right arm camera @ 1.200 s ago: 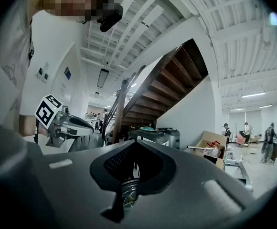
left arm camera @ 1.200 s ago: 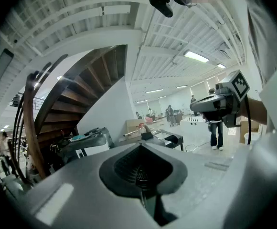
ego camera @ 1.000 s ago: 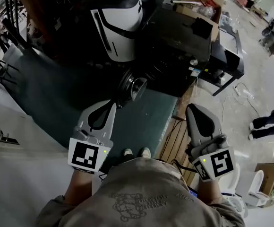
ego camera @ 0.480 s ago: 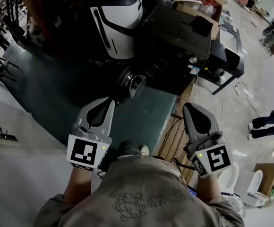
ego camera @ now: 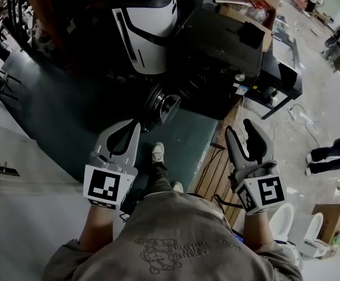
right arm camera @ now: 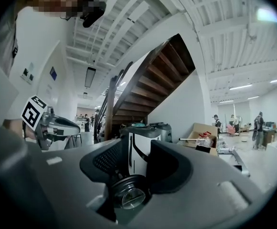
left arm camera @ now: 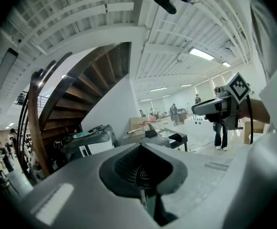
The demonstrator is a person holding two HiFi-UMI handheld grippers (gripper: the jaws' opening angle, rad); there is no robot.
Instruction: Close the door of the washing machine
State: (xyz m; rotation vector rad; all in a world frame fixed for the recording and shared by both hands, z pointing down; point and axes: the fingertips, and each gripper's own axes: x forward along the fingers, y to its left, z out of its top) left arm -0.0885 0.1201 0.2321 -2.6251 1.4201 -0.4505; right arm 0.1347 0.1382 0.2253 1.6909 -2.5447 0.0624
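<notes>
Two tongs sit low in front of the person's body. Left tongs (ego camera: 135, 127) are pressed closed with nothing between them, same as before. Right tongs (ego camera: 239, 127) are now parted and empty; half a second ago they were together. Washing machine (ego camera: 217, 63), a dark body, is far centre, and its round door (ego camera: 165, 107) hangs open at the far edge of the green mat (ego camera: 70, 116). The door is well apart from both tongs; the right gripper view shows it through the jaw gap, untouched. One shoe (ego camera: 157, 152) has stepped forward onto the mat, nearer the door than earlier.
</notes>
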